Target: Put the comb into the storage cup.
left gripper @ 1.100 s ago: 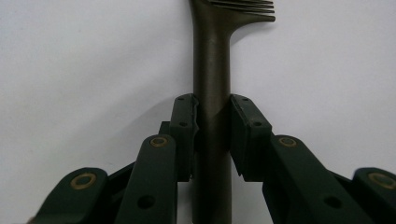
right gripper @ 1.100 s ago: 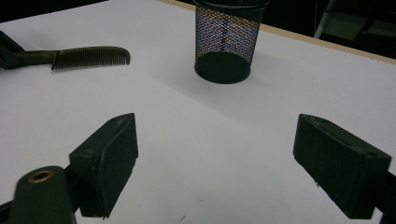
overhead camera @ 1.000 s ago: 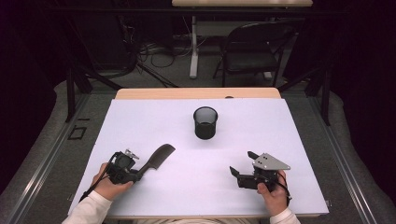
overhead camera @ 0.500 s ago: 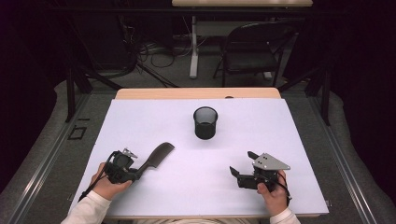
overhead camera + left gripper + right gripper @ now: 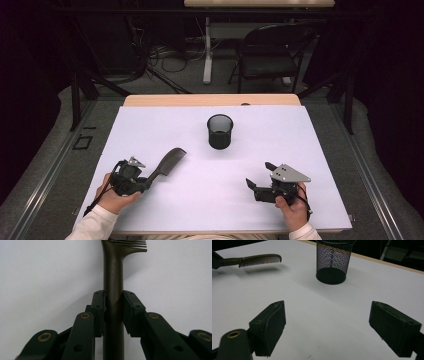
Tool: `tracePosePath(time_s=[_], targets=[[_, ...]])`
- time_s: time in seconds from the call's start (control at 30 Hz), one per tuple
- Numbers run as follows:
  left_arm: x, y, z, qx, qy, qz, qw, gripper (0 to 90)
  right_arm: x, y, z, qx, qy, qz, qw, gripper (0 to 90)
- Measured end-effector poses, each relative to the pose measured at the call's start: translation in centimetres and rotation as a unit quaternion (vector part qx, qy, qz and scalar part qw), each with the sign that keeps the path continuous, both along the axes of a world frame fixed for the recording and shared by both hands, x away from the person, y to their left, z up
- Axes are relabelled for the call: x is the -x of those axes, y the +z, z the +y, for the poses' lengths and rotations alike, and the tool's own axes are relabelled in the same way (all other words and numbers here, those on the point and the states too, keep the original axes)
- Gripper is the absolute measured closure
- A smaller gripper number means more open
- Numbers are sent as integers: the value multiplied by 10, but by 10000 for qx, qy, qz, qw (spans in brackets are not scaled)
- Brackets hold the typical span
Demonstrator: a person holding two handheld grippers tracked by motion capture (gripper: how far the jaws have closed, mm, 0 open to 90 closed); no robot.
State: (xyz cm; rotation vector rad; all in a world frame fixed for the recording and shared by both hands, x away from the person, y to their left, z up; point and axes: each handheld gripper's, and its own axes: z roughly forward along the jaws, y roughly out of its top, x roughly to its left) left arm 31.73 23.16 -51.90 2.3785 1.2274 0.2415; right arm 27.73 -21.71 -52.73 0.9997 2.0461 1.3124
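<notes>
A dark comb point(image 5: 168, 162) points up and to the right from my left gripper point(image 5: 143, 183) at the table's front left. In the left gripper view both pads press on the comb's handle point(image 5: 113, 297), and its teeth point(image 5: 130, 243) start at the top edge. The comb point(image 5: 259, 260) hangs a little above the white surface, casting a shadow below it. A black mesh cup point(image 5: 220, 131) stands upright at the table's middle, empty as far as I can see. My right gripper point(image 5: 259, 176) rests at the front right, its jaws wide apart with nothing between them point(image 5: 328, 325).
The white table top point(image 5: 280, 140) has a wooden strip along its far edge point(image 5: 210, 100). Beyond it stand a folding chair point(image 5: 272, 55) and a desk leg with cables on the floor. Dark rails run along both sides of the table.
</notes>
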Motion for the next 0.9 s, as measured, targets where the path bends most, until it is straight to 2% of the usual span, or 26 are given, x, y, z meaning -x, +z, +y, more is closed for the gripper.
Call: tracePosePath(time_s=[0.23, 0.43, 0.57, 0.9], targets=[[1, 7, 2, 122, 109, -254, 9995, 724, 0, 0, 0, 1, -4, 2, 10000, 138], [2, 12, 2, 200, 144, -389, 9989, 724, 0, 0, 0, 8, -8, 2, 10000, 138], [3, 14, 2, 205, 106, -425, 9988, 725, 0, 0, 0, 22, -19, 7, 10000, 138], [2, 24, -2, 330, 101, -706, 9969, 724, 0, 0, 0, 16, -22, 1, 10000, 138]])
